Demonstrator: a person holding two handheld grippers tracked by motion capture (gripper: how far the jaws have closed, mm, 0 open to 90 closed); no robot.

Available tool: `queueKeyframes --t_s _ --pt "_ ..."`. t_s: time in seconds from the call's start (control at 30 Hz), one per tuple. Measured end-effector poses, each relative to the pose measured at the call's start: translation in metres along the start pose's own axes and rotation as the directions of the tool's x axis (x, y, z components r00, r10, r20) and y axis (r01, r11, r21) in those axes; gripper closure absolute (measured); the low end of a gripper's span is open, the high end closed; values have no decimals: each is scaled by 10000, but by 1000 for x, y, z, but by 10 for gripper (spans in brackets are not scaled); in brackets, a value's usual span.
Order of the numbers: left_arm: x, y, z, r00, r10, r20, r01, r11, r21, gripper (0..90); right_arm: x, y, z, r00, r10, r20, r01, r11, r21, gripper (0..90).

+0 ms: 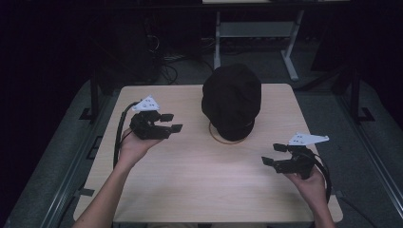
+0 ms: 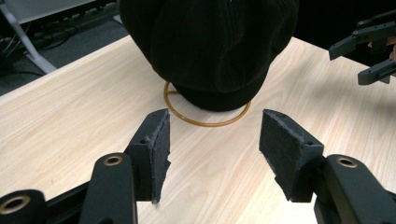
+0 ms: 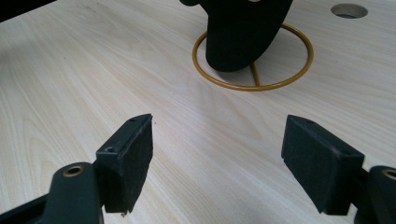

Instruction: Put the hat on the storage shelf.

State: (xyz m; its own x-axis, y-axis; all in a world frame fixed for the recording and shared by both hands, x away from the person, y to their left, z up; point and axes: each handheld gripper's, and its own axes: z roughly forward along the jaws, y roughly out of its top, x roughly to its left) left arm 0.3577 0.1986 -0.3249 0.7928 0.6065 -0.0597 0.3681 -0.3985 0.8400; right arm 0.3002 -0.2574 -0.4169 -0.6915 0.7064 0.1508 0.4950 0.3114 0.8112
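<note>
- A black hat (image 1: 232, 99) is seen near the middle of the light wooden table (image 1: 190, 180), toward its far edge; it is carried on a stand whose yellow wire ring base (image 3: 252, 84) rests flat on the wood.
- In the right gripper view a dark rounded part is seen hanging inside the ring, and a round hole (image 3: 349, 10) is cut in the tabletop just beyond it.
- The left gripper (image 1: 172, 122) is held up over the table to the left of the hat, apart from it; its jaws are spread wide with nothing between them, and they are pointed toward the hat.
- In the left gripper view the hat and the ring are framed between the two padded jaws.
- The right gripper (image 1: 273, 154) is held nearer the front right of the table, well apart from the hat; its jaws are likewise parted and empty.
</note>
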Motion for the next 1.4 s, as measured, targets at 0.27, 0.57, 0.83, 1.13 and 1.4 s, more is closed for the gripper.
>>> queueKeyframes --t_s 0.27,0.57,0.83,1.13,1.4 --pt "-1 -15 -5 10000 -53 -41 53 10000 9 421 1 0 1 10000 -24 31 24 10000 51 244" --pt "0 -34 -10 9997 -206 -160 208 9997 118 407 1 0 0 10000 -4 59 3 9999 100 244" --pt "-1 -49 -15 9992 -307 -270 311 9995 114 399 2 -1 1 10000 -19 72 18 9999 159 242" --pt "-3 -66 -18 9984 -445 -351 451 9989 155 386 3 -2 1 10000 -12 98 10 9998 222 242" --pt "-4 -81 -19 9973 -615 -409 625 9978 219 372 3 -2 2 9999 -15 113 12 9996 280 241"
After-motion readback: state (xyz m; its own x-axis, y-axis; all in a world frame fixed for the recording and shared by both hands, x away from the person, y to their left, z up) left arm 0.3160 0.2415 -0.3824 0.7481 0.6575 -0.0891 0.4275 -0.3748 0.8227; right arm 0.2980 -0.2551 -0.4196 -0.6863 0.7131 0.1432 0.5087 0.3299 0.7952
